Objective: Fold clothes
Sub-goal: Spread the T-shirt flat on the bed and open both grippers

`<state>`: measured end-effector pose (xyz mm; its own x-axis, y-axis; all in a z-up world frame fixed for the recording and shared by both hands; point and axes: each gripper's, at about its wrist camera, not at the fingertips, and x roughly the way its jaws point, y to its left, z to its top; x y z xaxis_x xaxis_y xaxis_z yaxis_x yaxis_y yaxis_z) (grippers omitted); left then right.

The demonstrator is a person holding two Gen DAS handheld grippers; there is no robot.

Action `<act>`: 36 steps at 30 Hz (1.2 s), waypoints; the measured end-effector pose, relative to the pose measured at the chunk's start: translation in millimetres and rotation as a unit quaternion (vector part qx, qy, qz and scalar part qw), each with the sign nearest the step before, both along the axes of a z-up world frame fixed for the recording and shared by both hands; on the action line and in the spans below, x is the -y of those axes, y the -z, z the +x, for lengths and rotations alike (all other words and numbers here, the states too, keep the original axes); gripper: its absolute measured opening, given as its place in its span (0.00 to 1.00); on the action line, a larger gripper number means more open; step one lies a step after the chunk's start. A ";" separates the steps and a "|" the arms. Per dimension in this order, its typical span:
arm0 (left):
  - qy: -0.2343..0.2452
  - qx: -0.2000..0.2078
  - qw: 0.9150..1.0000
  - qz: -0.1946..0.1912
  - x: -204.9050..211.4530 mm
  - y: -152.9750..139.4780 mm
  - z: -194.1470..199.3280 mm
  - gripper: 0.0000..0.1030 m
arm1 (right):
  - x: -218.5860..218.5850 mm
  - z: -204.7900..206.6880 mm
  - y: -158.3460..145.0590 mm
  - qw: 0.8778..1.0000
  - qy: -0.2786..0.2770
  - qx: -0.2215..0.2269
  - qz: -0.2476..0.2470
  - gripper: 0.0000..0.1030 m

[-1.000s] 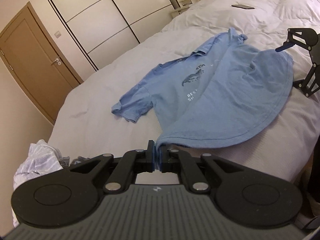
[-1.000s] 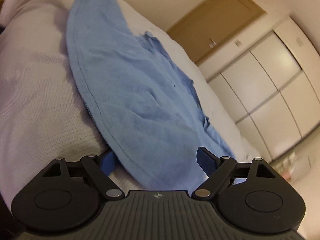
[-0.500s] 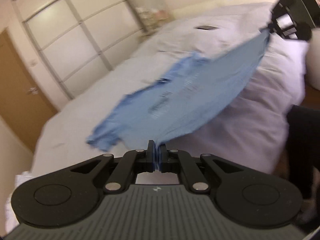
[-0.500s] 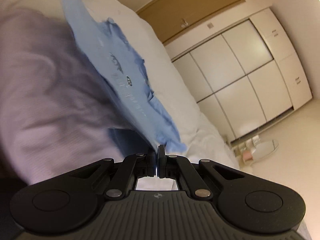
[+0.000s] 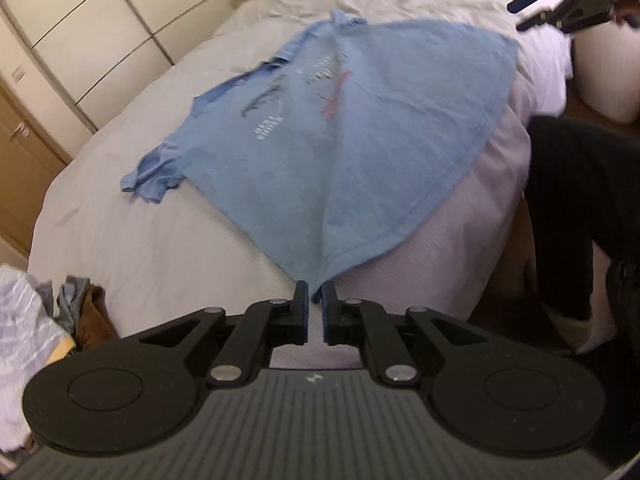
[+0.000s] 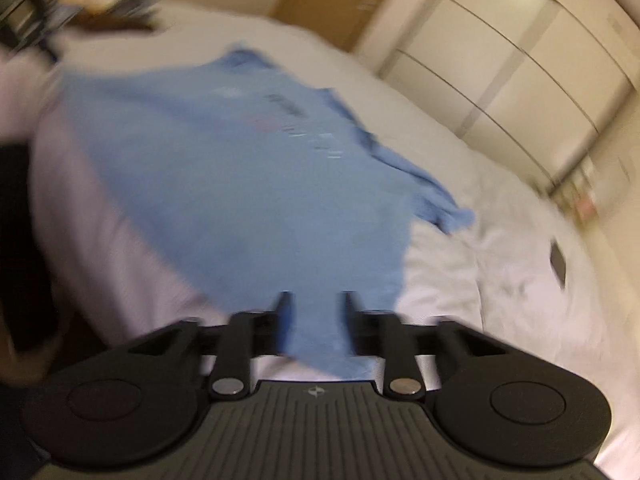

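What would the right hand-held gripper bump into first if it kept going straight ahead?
Probably the light blue cotton T-shirt: its hem lies between the open fingers of the right hand-held gripper, spread over the white bed ahead. Blur makes depth uncertain.

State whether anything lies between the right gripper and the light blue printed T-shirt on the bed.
Nothing visible does: the right gripper, fingers open, looks straight onto the light blue printed T-shirt.
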<state>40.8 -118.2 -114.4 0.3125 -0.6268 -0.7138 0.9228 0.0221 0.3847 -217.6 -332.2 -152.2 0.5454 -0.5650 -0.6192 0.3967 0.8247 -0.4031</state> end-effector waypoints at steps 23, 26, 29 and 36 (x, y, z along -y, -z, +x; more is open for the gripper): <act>-0.113 -0.035 0.992 -0.037 41.5 15.5 53.4 0.21 | 86.0 -23.1 9.0 0.981 0.161 0.062 0.089 0.05; -0.138 -0.025 0.988 -0.064 54.0 4.8 79.7 0.26 | 89.6 2.4 -7.3 0.987 0.121 0.091 0.054 0.17; -0.156 -0.024 0.984 -0.086 81.4 2.3 115.6 0.31 | 107.4 47.6 -8.0 0.990 0.073 0.110 0.049 0.22; -0.146 -0.022 0.985 -0.093 157.9 20.3 200.3 0.31 | 149.2 178.1 12.9 0.995 -0.022 0.080 0.056 0.22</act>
<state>241.1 -276.1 -134.7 0.4710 -0.6360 -0.6112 0.8819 0.3561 0.3090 -39.5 -481.4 -165.2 0.6642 -0.4718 -0.5799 0.4117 0.8783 -0.2429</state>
